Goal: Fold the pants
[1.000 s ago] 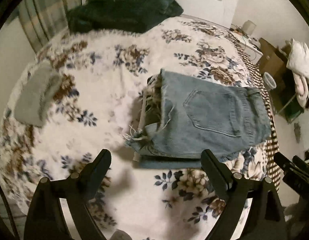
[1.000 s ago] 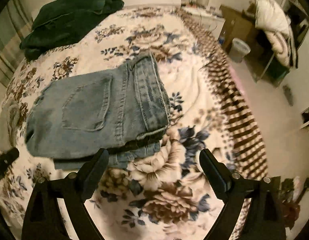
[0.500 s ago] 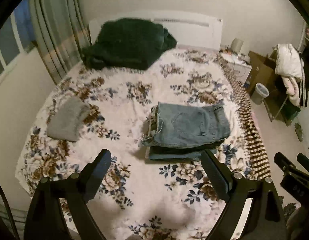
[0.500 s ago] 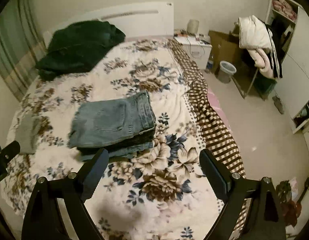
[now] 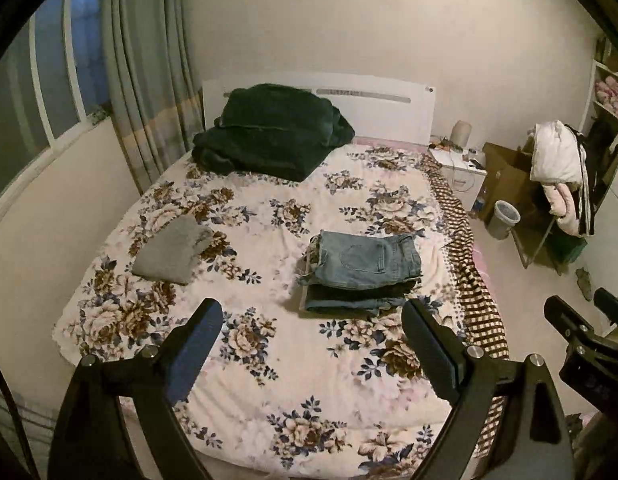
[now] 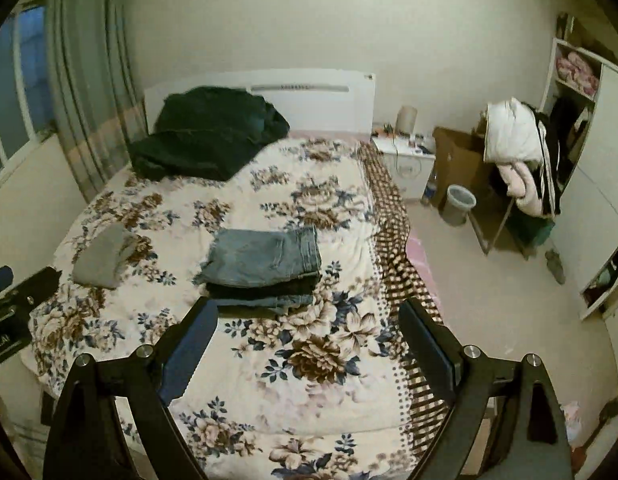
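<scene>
Blue denim pants [image 5: 363, 270] lie folded in a flat stack on the floral bedspread [image 5: 269, 360], right of the bed's middle; they also show in the right wrist view [image 6: 261, 266]. My left gripper [image 5: 312, 322] is open and empty, well back from the stack above the foot of the bed. My right gripper [image 6: 309, 320] is open and empty too, equally far back. The right gripper's body shows at the left wrist view's right edge [image 5: 589, 344].
A folded grey garment [image 5: 171, 250] lies on the bed's left side. A dark green blanket [image 5: 269, 134] is heaped by the headboard. A nightstand [image 5: 459, 174], bin [image 5: 505, 218] and clothes rack [image 5: 561, 184] stand right of the bed.
Both grippers have pulled back and up from the folded pants, so the whole bed and room now show. The pants stay folded in place.
</scene>
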The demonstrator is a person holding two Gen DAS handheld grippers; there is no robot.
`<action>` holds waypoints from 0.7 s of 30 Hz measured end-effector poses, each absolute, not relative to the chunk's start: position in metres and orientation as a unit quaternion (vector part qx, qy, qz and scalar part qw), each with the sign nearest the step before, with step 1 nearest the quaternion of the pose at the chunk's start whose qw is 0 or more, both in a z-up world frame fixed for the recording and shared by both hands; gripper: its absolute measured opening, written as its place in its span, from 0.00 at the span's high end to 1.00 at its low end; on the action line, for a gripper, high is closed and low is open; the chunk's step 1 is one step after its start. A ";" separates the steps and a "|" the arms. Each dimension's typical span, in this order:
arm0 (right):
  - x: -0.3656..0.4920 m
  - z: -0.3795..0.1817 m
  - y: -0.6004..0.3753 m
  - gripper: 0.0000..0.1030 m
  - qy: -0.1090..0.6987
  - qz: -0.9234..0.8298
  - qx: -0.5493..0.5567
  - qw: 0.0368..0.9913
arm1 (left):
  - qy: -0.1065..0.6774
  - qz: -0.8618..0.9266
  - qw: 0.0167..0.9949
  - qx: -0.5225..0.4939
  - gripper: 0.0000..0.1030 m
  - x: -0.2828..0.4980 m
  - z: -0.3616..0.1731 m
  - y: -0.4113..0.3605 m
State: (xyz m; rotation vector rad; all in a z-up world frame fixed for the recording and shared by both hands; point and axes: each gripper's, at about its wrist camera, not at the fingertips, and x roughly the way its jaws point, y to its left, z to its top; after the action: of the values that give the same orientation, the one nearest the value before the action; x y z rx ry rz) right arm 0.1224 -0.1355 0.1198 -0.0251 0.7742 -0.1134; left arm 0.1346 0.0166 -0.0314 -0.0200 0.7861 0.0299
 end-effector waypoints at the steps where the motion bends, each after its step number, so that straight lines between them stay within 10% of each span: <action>1: 0.111 0.131 -0.132 0.09 0.372 -0.055 -0.015 0.926 | 0.381 0.013 0.924 -0.010 0.11 0.129 -0.028 0.018; 21: 0.005 0.230 -0.082 0.04 0.313 -0.067 0.003 0.947 | 0.325 0.003 0.946 0.000 0.00 0.073 0.023 0.044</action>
State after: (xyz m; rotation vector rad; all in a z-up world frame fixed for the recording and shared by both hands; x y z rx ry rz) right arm 0.0051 -0.0822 0.2297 0.0065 0.6368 -0.1359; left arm 0.0728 0.0435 0.0228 -0.0008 0.6629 0.0055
